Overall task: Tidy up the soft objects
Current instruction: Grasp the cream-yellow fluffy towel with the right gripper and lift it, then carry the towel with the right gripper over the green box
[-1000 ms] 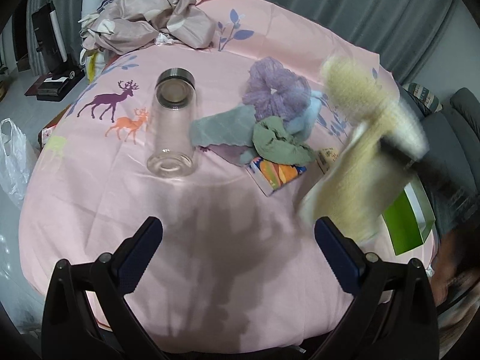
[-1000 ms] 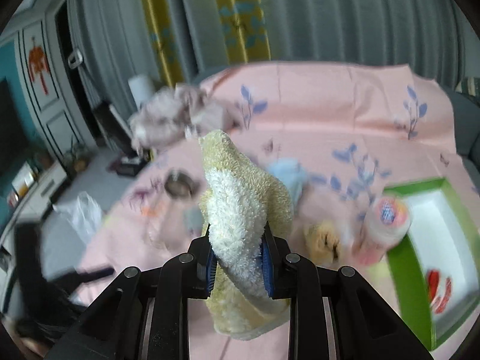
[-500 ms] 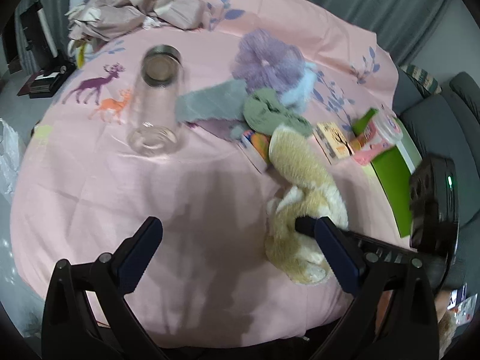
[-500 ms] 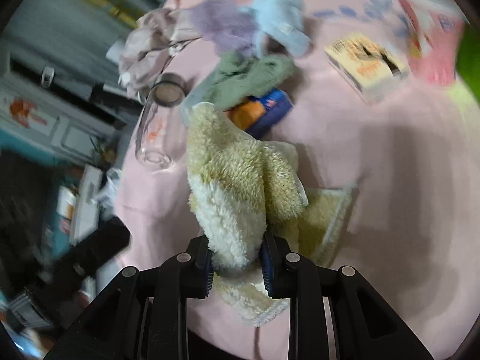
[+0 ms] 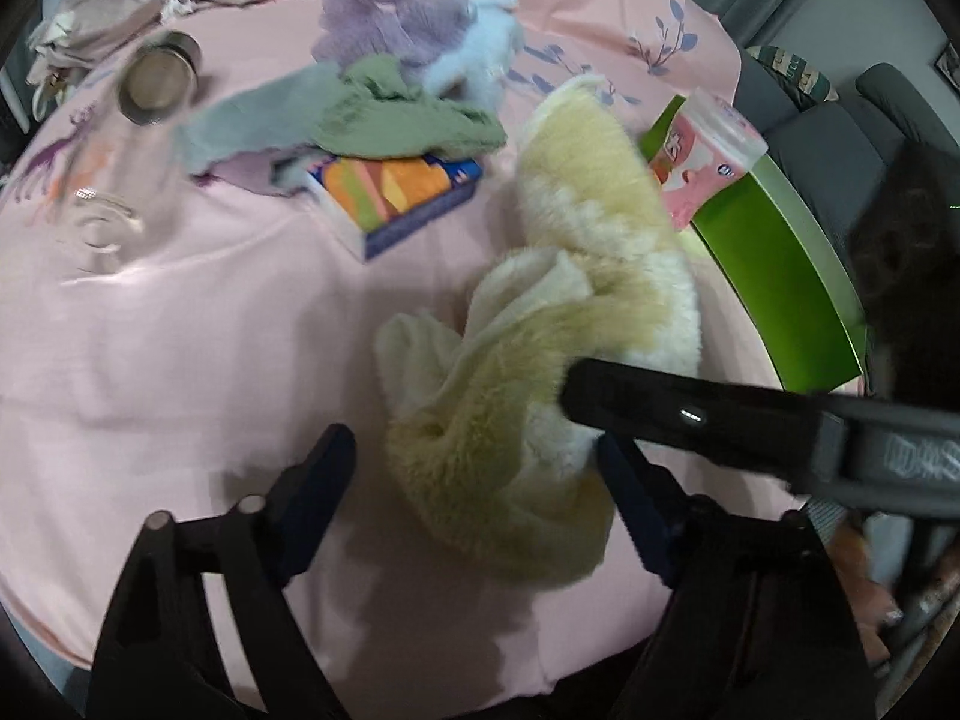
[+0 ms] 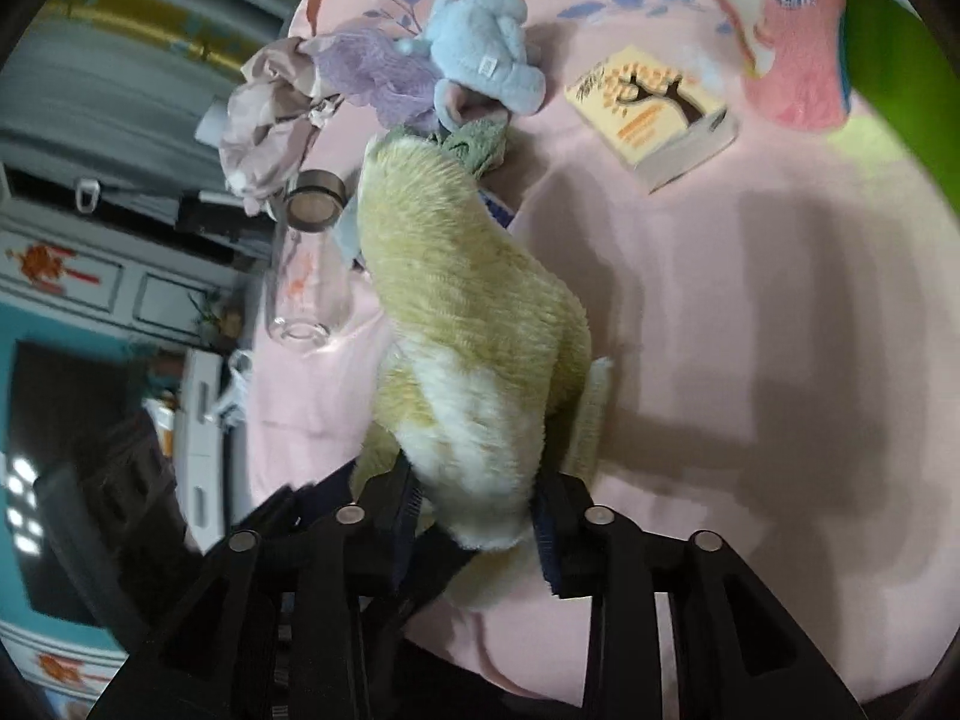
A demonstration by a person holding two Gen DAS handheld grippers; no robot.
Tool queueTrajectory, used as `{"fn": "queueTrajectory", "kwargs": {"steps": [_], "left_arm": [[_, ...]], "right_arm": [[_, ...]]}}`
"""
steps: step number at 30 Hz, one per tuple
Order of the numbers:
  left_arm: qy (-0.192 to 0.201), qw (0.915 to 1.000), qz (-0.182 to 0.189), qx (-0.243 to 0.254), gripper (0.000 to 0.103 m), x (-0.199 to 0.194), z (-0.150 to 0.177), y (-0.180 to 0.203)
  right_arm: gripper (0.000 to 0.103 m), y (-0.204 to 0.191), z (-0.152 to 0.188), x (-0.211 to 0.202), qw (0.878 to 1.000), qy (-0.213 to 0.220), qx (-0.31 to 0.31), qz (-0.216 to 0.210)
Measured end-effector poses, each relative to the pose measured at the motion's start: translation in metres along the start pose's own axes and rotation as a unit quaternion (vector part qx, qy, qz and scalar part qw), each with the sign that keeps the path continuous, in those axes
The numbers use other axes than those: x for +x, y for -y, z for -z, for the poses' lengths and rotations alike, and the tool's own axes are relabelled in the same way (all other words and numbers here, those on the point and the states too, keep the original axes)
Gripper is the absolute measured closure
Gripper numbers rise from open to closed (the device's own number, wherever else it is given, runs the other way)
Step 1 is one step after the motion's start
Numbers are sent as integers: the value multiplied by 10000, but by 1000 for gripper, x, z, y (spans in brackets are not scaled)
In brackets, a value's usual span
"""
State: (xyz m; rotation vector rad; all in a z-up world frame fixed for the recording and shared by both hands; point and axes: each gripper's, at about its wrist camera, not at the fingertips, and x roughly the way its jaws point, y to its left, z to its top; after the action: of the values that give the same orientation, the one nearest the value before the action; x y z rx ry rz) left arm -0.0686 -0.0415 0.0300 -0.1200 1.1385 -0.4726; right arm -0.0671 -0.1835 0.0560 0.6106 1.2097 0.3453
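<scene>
Grey curtains and a dark sofa are ringing a table [image 5: 150, 324] that is wearing a pink cloth printed with deer and leaves.

Spreading away from the left tool [image 5: 474, 474] is the fluffy yellow towel [image 5: 540, 360], lying bunched on the cloth with its near end between the tool's fingers, which are standing apart and closing. The right tool [image 6: 474, 516] is loosening; its jaws are opening, the pads still brushing the towel's white end.

As a judgement, the handover is risking a slack moment: the thick pile could be slipping free of both tools, or the closing left tool could be pinching the cloth along with it.

Beyond the left tool, a burger-print box [image 5: 396, 192] and a glass bottle [image 5: 132, 138] are sitting close enough to get dragged.
</scene>
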Motion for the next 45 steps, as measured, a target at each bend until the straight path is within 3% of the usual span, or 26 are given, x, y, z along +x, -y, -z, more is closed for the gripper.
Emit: {"fn": "queueTrajectory", "kwargs": {"steps": [7,10,14,21,27,35,40,45], "left_arm": [[76,9999,136,11,44,2,-2,4],[71,9998,174,29,49,2,-1,4],[60,9998,164,26,55,5,-4,8],[21,9997,232,35,71,11,-13,13],[186,9993,89,310,77,7,-24,31],[913,9903,131,1043,77,-29,-58,82],[1288,9784,287,1590,77,-40,-80,129],[1391,9697,659,1898,77,-35,-102,170]], "right_arm": [[46,-1,-7,-41,9957,487,-298,727],[43,-6,-15,-59,9917,862,-428,856],[43,-15,-25,-52,9922,807,-647,699],[43,-13,-25,-1,9935,312,-815,730],[57,-3,-26,-3,9948,388,-798,504],[57,-10,-34,-74,9868,1382,-806,258],[57,-3,-39,-133,9719,2202,-745,365],[57,20,-50,-177,9577,2794,-416,551]]}}
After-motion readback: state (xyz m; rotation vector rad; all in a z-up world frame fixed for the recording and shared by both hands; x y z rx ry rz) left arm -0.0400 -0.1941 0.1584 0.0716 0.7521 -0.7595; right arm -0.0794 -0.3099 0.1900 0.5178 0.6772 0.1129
